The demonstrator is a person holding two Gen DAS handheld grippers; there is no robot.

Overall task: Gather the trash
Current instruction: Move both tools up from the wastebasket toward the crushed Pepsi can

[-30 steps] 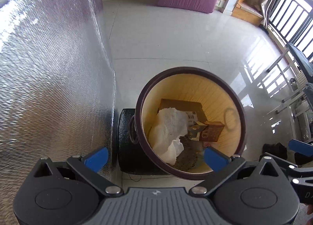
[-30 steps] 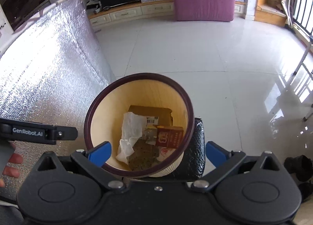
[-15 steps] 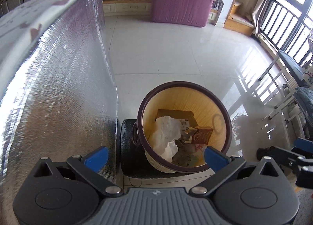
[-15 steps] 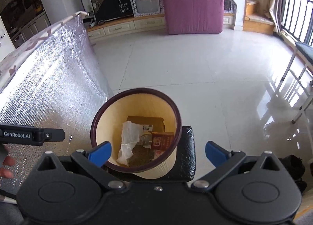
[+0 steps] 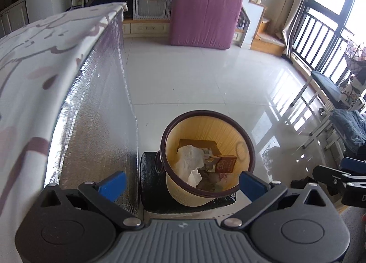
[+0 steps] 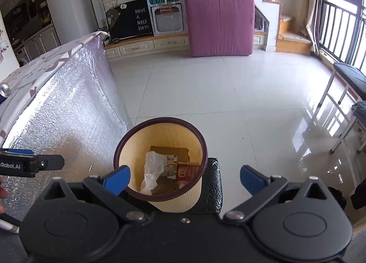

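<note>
While both grippers hang spread wide and empty, the left gripper [image 5: 181, 181] and right gripper [image 6: 185, 177] frame the trash bin [image 6: 128, 142] on the floor below, holding a crumpled tissue [image 6: 153, 164], a red box [image 6: 188, 170] and what may be cardboard; beyond stands a pink mattress [image 6: 220, 23].

The bin [image 5: 207, 191] is yellow inside with a dark brown rim. White paper [image 5: 189, 163] lies at nine o'clock in it, a red-brown box [image 5: 226, 164] at three. The gripper fingertips [image 5: 113, 185] are blue.
</note>
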